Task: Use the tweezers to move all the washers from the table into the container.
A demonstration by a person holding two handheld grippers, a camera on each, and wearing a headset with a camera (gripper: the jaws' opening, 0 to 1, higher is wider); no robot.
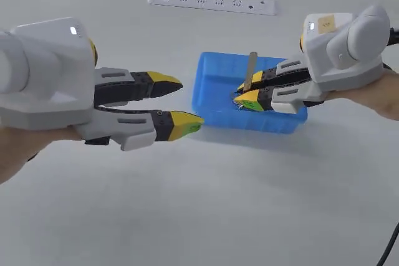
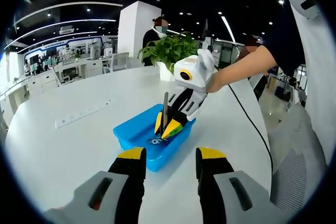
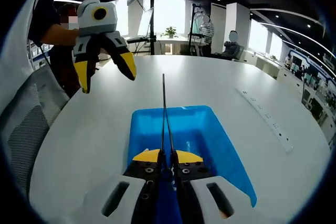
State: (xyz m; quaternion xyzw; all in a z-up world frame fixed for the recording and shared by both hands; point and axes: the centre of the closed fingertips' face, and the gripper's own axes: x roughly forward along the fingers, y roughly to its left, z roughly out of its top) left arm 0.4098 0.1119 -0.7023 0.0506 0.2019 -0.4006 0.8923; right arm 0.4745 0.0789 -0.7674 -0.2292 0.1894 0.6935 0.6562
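Note:
A blue container [image 1: 215, 88] sits on the white table. My right gripper [image 1: 248, 95] hovers over its right half, shut on the tweezers [image 1: 251, 70], which stick up from the jaws as a thin tan strip. In the right gripper view the tweezers [image 3: 163, 108] run forward as two thin closed blades over the container [image 3: 210, 129]. Small metal pieces that look like washers [image 2: 156, 141] lie in the container [image 2: 131, 132] under the right gripper [image 2: 170, 124]. My left gripper [image 1: 187, 101] is open and holds nothing, left of the container and above the table.
A white power strip [image 1: 212, 1] lies at the far side of the table, beyond the container. A black cable [image 1: 389, 247] runs along the right edge. Potted plants, chairs and several people are in the room behind.

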